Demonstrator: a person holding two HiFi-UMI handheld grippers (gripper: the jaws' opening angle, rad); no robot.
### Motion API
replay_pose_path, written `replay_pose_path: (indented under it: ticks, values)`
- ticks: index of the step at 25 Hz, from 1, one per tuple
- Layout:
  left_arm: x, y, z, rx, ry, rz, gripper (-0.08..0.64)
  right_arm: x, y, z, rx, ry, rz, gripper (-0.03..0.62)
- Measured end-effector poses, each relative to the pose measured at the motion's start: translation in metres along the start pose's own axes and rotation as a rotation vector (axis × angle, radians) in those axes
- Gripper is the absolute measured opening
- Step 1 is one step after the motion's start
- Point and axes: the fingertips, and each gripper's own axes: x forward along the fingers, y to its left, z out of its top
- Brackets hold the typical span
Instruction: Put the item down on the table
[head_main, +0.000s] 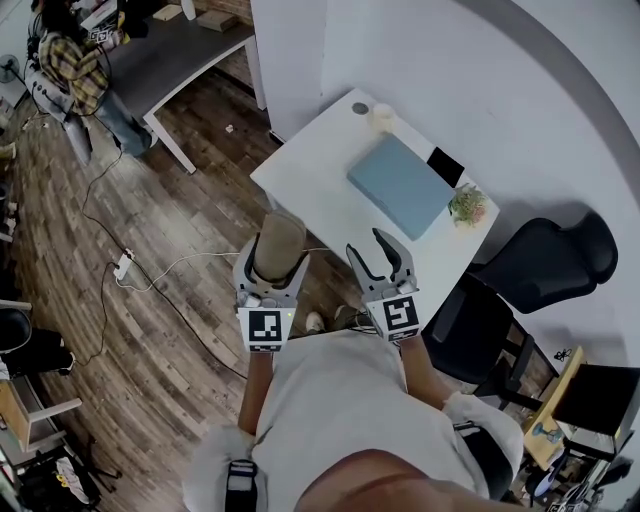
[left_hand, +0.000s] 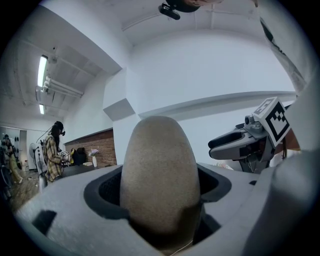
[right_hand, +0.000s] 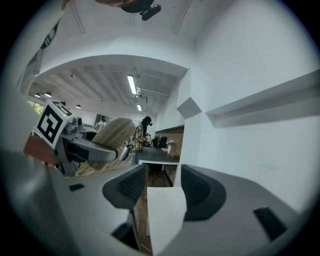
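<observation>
Left fingers (left_hand: 65, 210) are clamped on the item (left_hand: 160, 175), a tan, egg-shaped lump with a rough, grainy skin. Its rounded end pokes out past the smooth grey fingers and their dark ribbed pads. The left gripper (head_main: 272, 275) points level, held out from the chest. The item rides in the air at the near edge of the white surface (head_main: 330, 190), not set down. The right gripper (right_hand: 162, 187) is alongside, fingers apart, nothing gripped, with a white corner of the surface showing through the gap. Further out, a flat blue-grey slab (head_main: 400, 185) and a small potted plant (head_main: 468, 205) sit on the surface, with a black chair (head_main: 545, 255) beyond. The item's base is buried between the fingers, out of sight.
</observation>
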Motion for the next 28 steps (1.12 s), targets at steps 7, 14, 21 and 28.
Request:
replay_pose_path:
  ticks: [7, 14, 21, 28]
  values:
    - [0.033, 0.005, -0.013, 0.0, 0.02, -0.025, 0.396, 0.021, -0.021, -0.015, 0.006, 0.02, -0.014, 0.225]
    - [0.069, 0.021, -0.027, -0.005, 0.054, -0.027, 0.396, 0.065, -0.037, -0.019, 0.011, 0.019, 0.019, 0.225]
    - [0.114, 0.034, -0.036, -0.001, 0.099, -0.036, 0.396, 0.102, -0.066, -0.026, 0.036, 0.034, 0.042, 0.225]
    - [0.156, 0.025, -0.055, 0.02, 0.178, -0.083, 0.396, 0.123, -0.095, -0.048, 0.073, 0.071, 0.068, 0.225]
